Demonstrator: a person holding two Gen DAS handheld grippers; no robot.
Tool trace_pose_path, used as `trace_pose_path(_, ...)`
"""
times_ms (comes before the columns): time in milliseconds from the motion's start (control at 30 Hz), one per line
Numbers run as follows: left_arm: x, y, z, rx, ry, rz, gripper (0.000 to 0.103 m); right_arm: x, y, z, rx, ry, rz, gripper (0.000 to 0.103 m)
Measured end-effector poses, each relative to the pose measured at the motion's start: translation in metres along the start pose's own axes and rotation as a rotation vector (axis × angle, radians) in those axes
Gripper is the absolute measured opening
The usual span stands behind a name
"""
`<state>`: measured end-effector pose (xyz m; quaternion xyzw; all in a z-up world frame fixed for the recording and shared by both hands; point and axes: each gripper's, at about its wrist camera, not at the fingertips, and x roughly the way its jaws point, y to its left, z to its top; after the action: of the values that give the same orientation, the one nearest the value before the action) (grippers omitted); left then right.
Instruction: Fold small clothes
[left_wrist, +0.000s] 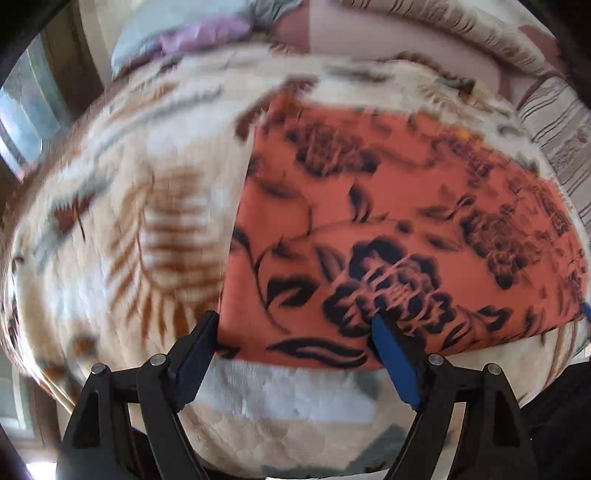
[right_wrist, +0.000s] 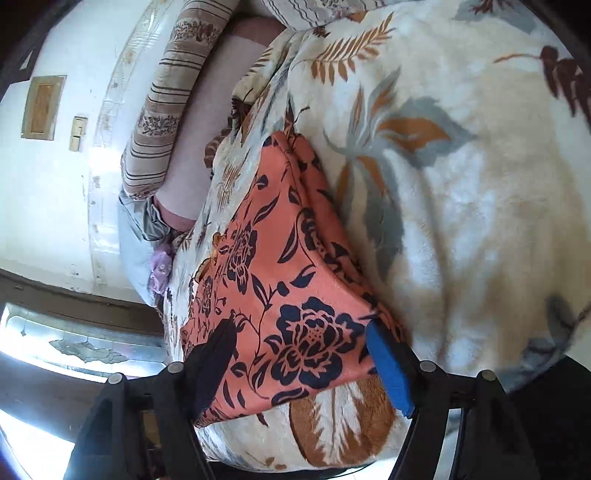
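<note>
Lying on blanket (left_wrist: 122, 229): 1 orange garment (left_wrist: 388, 221); left gripper (left_wrist: 295, 321), right gripper (right_wrist: 301, 332) wide, empty. Risk: pinching blanket pile too.

Cloth on cloth, plastic grippers

Orange floral garment (left_wrist: 388, 221): thin, smooth, matt woven cloth. Blanket (right_wrist: 461, 221): thick fuzzy plush. Left gripper (left_wrist: 295, 325) and right gripper (right_wrist: 299, 339): matt black plastic, blue pad, shiny metal pins.
</note>
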<state>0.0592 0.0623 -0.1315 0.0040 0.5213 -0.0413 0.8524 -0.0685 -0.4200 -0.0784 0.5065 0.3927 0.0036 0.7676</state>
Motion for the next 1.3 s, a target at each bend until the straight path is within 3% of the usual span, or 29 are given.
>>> trace_pose_path(67, -0.012, 0.004, 0.001, -0.046, -0.041, 0.006, 0.083, -0.016, 0.013, -0.005, -0.047, -0.023, -0.027, 0.077)
trace_pose_path(133, -0.028, -0.002, 0.01, -0.045, -0.104, 0.012, 0.083, -0.029, 0.021, -0.016, -0.069, -0.048, 0.01, 0.081)
trace_pose_path(200, -0.045, -0.015, 0.023, -0.034, -0.185, 0.005, 0.083, -0.025, 0.015, -0.029, -0.034, -0.011, 0.033, 0.084)
trace_pose_path(300, -0.057, -0.045, 0.044, -0.02, -0.246, -0.078, 0.083, 0.004, 0.004, -0.045, 0.026, 0.07, 0.04, 0.084)
trace_pose_path(467, -0.055, -0.106, 0.059, 0.032, -0.297, -0.204, 0.084, 0.02, -0.001, -0.032, 0.108, -0.017, 0.081, 0.084)
trace_pose_path(533, -0.036, -0.128, 0.058, 0.071, -0.288, -0.235, 0.085, 0.025, -0.007, -0.026, 0.146, -0.036, 0.075, 0.08)
trace_pose_path(567, -0.019, -0.136, 0.055, 0.1, -0.235, -0.189, 0.085, 0.026, -0.004, -0.026, 0.131, -0.042, 0.047, 0.064)
trace_pose_path(600, 0.005, -0.144, 0.052, 0.125, -0.145, -0.122, 0.085, 0.024, 0.001, -0.025, 0.086, -0.047, -0.017, 0.034)
trace_pose_path(633, 0.029, -0.149, 0.048, 0.147, -0.047, -0.077, 0.085, 0.021, 0.002, -0.025, 0.055, -0.045, -0.067, 0.019)
trace_pose_path(667, 0.028, -0.151, 0.041, 0.168, -0.137, -0.063, 0.085, 0.022, 0.002, -0.023, 0.038, -0.036, -0.099, 0.014)
trace_pose_path(733, 0.022, -0.158, 0.042, 0.213, -0.13, -0.039, 0.082, 0.015, 0.018, -0.023, -0.042, -0.055, -0.155, 0.011)
trace_pose_path(800, 0.004, -0.152, 0.049, 0.171, -0.125, -0.097, 0.073, -0.006, 0.051, -0.028, -0.198, -0.139, -0.217, 0.011)
trace_pose_path(867, -0.022, -0.147, 0.053, 0.132, -0.205, -0.138, 0.073, -0.021, 0.074, -0.033, -0.283, -0.191, -0.24, 0.011)
trace_pose_path(933, -0.037, -0.146, 0.05, 0.124, -0.283, -0.144, 0.075, -0.015, 0.068, -0.036, -0.287, -0.181, -0.275, 0.011)
trace_pose_path(1000, -0.01, -0.156, 0.043, 0.187, -0.194, -0.102, 0.081, 0.01, 0.025, -0.036, -0.134, -0.047, -0.308, 0.018)
trace_pose_path(1033, 0.016, -0.162, 0.038, 0.237, -0.087, -0.068, 0.082, 0.011, 0.006, -0.034, -0.044, -0.041, -0.219, 0.018)
trace_pose_path(1067, 0.028, -0.161, 0.03, 0.254, -0.106, -0.065, 0.085, 0.004, 0.001, -0.033, -0.009, -0.051, -0.171, 0.023)
trace_pose_path(1100, 0.022, -0.162, 0.024, 0.272, -0.178, -0.062, 0.085, 0.0, 0.002, -0.03, 0.007, -0.026, -0.178, 0.028)
trace_pose_path(1133, 0.021, -0.164, 0.024, 0.284, -0.172, -0.05, 0.085, -0.007, 0.008, -0.027, -0.013, -0.033, -0.199, 0.035)
trace_pose_path(1167, 0.02, -0.164, 0.025, 0.277, -0.166, -0.051, 0.085, -0.019, 0.017, -0.024, -0.06, -0.075, -0.209, 0.044)
trace_pose_path(1200, 0.021, -0.164, 0.028, 0.267, -0.155, -0.058, 0.085, -0.029, 0.024, -0.021, -0.093, -0.11, -0.207, 0.071)
trace_pose_path(1233, 0.023, -0.163, 0.029, 0.263, -0.157, -0.067, 0.087, -0.039, 0.029, -0.016, -0.114, -0.158, -0.211, 0.085)
trace_pose_path(1267, 0.024, -0.162, 0.03, 0.264, -0.161, -0.072, 0.087, -0.049, 0.034, -0.009, -0.121, -0.203, -0.213, 0.096)
trace_pose_path(1300, 0.024, -0.162, 0.03, 0.266, -0.167, -0.074, 0.088, -0.054, 0.039, 0.002, -0.125, -0.231, -0.204, 0.096)
